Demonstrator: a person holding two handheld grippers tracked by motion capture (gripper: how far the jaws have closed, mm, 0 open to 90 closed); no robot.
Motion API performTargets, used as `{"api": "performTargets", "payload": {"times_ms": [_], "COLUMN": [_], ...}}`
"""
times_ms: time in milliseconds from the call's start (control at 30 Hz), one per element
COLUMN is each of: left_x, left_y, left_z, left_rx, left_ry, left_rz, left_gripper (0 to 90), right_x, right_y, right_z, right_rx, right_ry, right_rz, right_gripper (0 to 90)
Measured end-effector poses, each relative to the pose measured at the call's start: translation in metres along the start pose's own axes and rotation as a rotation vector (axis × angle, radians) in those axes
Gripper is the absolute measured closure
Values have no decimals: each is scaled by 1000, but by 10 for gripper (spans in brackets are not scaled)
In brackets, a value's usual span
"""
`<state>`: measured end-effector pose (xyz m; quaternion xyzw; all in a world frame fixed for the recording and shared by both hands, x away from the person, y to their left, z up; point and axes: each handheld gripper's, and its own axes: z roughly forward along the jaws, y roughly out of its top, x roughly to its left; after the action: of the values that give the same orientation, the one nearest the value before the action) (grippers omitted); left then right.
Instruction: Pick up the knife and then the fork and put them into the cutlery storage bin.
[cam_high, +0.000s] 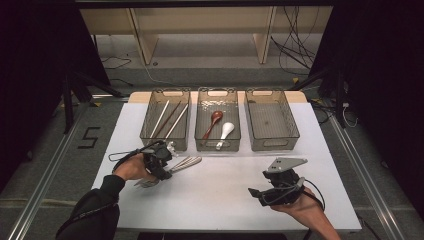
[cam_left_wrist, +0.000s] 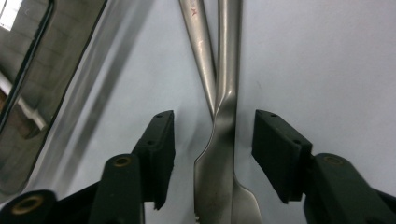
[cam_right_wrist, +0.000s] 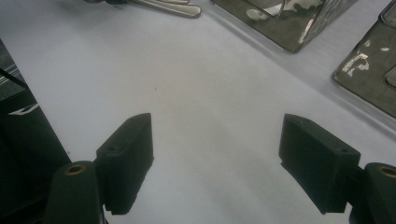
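left gripper (cam_left_wrist: 212, 154) sits low over the metal cutlery (cam_left_wrist: 219, 116) on the white table (cam_high: 225, 195), jaws straddling one handle, pads clear of it. right gripper (cam_right_wrist: 217, 163) gapes over bare table. left bin (cam_high: 165, 120) holds chopsticks (cam_high: 167, 120), middle bin (cam_high: 217, 120) a brown spoon (cam_high: 214, 122) and white spoon (cam_high: 225, 134).

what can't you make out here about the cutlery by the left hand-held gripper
- Heads of the metal cutlery: high view, hidden under the left hand-held gripper and the hand.
- How many pieces lie there: left gripper view, handles cut off by the top edge, heads by the bottom edge.
- Fork or spoon: too small in high view.
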<state>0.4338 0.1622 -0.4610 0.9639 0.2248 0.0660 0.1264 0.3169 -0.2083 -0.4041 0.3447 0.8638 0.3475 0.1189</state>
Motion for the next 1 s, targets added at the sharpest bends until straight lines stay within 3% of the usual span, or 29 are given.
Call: {"api": "performTargets", "payload": {"times_ms": [133,433,533,633,867,1000], "left_x": [0,0,0,-1,-3,-6], "left_y": [2,5,4,6,8,10], "left_z": [2,2,2,1,-3,-6], "left_rx": [7,26,16,25,35,16], "left_ry": [-16,-35,-40,-18,-13,-22], "left_rz": [4,9,-4,16,20,-4], "left_gripper": [541,731,744,763,814,851], "right_x": [0,0,0,0,0,0], "right_y": [0,0,0,0,0,0], "right_z": [0,0,0,0,0,0], "right_rx": [3,2,2,2,3,2], "right_ry": [0,1,1,1,1,2], "right_rz": [-1,-2,-2,-2,-1,-1], "right_gripper": [269,270,270,270,270,272]}}
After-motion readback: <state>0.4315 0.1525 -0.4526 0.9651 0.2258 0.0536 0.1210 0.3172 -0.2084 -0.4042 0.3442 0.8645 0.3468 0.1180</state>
